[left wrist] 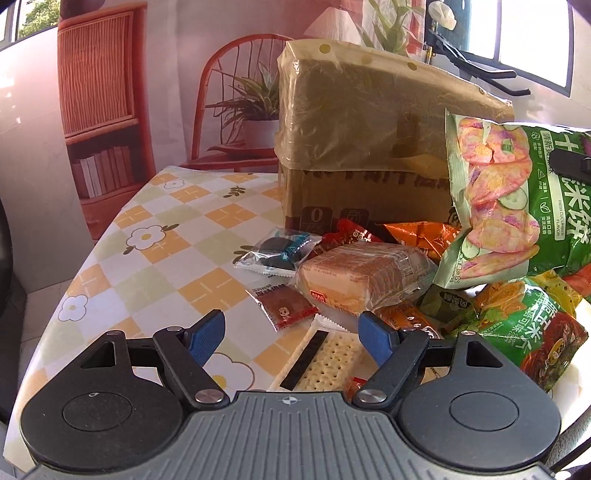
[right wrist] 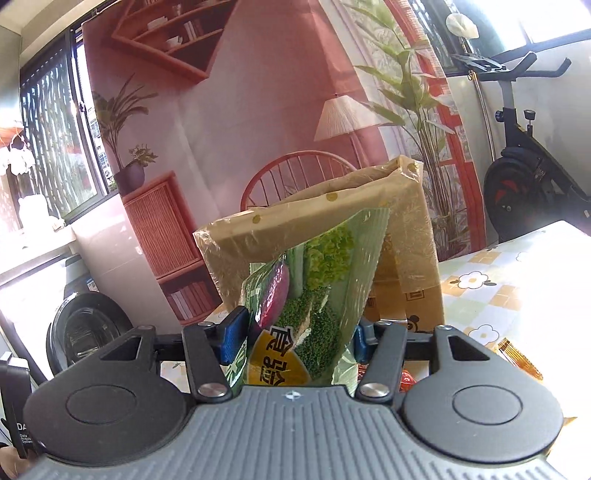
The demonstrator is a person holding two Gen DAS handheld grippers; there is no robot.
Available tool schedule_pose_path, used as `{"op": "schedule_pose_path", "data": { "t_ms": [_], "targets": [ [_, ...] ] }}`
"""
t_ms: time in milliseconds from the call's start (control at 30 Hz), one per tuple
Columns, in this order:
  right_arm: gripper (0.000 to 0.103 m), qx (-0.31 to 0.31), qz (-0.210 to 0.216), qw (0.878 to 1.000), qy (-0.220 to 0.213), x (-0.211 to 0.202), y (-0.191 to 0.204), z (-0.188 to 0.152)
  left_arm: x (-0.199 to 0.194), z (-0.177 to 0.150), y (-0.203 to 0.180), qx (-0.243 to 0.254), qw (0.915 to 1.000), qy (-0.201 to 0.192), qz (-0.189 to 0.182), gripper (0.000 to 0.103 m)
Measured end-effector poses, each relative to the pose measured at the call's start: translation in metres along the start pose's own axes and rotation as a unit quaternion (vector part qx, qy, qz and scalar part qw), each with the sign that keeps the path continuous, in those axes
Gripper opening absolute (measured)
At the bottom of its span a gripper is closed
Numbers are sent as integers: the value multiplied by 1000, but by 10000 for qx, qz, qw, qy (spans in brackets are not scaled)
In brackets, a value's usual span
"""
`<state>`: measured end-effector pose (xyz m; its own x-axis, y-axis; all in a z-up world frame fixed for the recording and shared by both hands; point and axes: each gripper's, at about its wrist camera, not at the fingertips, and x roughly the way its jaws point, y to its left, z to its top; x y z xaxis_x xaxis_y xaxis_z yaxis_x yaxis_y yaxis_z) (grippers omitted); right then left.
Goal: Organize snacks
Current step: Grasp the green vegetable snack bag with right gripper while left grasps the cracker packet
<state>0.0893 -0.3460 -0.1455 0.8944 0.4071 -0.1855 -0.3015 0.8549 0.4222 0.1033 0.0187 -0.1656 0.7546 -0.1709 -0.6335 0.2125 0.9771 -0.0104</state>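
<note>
Care suits this lift: right gripper (right wrist: 291, 338) clenches the green chip bag (right wrist: 310, 295), airborne before the lined cardboard box (right wrist: 332, 221) at twelve o'clock, so raise it above the rim while the left gripper (left wrist: 293, 338) hangs released.

Printed backdrop (right wrist: 258, 110) hangs behind my table (left wrist: 155, 236): pink wall, rattan cabinet with books, red spindle chair, potted plants, pleated lamp, slanted shelf. Table wears checked cloth, orange and pale green squares, white flowers. Barred window (right wrist: 51, 122) at my left, bright daylight through it, greenery outside. Washing machine (right wrist: 85, 332) with round door low beside it, under white counter. Exercise bike (right wrist: 524, 155) stands at right, black frame, red on flywheel, against white wall. More window panes (left wrist: 532, 33) upper right, sun glare strong.
</note>
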Motion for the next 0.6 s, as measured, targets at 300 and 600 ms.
{"op": "schedule_pose_path", "data": {
  "t_ms": [300, 600],
  "targets": [
    [57, 41, 23, 9999, 90, -1, -4, -4, 47, -3, -12, 329, 9980, 509, -170, 61],
    [57, 41, 62, 9999, 104, 2, -8, -3, 36, -8, -10, 303, 9980, 485, -261, 56]
  ]
}}
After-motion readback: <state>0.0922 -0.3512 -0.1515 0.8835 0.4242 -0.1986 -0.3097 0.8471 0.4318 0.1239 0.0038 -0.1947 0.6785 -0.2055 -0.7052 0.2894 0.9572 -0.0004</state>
